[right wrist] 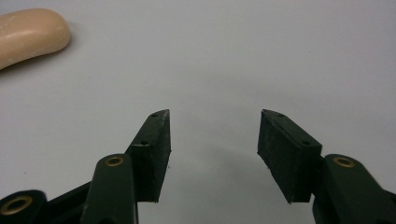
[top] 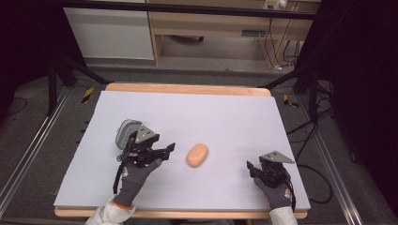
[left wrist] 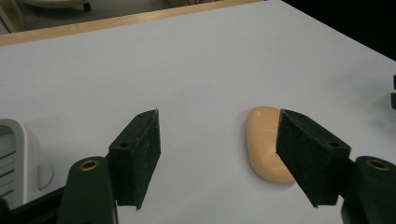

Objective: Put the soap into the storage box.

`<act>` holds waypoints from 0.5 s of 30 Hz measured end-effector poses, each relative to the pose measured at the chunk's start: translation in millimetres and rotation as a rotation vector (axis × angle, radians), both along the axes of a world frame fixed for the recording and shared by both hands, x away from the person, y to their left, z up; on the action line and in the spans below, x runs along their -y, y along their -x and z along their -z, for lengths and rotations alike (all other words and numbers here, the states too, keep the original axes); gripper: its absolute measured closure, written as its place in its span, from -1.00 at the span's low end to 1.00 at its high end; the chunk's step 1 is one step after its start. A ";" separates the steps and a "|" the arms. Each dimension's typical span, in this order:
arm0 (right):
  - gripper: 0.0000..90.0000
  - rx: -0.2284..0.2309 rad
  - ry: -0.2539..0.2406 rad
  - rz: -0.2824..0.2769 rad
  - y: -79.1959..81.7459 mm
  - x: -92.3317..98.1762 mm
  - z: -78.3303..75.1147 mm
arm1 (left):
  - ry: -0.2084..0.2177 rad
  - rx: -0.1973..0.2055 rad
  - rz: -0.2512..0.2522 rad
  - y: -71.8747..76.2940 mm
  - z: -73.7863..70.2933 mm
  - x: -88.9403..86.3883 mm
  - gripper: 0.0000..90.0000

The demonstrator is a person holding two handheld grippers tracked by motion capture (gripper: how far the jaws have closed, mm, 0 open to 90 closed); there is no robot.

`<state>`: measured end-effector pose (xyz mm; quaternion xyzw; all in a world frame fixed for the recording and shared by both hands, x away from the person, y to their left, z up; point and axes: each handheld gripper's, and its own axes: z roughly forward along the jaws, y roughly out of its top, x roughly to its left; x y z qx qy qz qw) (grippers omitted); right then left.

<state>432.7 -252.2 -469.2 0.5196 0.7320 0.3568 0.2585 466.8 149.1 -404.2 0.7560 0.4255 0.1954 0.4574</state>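
- While both hands rest near the near edge of the table (top: 234, 101) in the high view, the bar of soap (top: 197, 155) lies untouched at mid-surface, just beside the left gripper (top: 170, 149); the right gripper (top: 250, 168) sits well apart toward the near right corner. A white soap dish (top: 126, 132) sits behind the left hand.
- Left gripper view: jaws spread wide, holding nothing; the soap (left wrist: 264, 142) lies partly behind the right-hand jaw. I judge this the approach; next, centre the jaws on the bar and close.
- Right gripper view: jaws released, empty; soap (right wrist: 30, 33) far off.
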 end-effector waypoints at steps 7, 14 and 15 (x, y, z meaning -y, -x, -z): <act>-0.01 -0.003 -0.006 0.002 0.1 0.1 -0.1 | -0.019 -0.006 0.017 -6.4 2.3 16.0 -0.30; -0.03 -0.007 -0.019 0.004 0.4 0.2 -0.5 | -0.034 -0.003 0.039 -9.6 1.8 31.7 -0.29; -0.03 -0.002 -0.011 0.007 0.0 0.2 -0.1 | -0.038 -0.005 0.046 -10.6 1.9 36.3 -0.29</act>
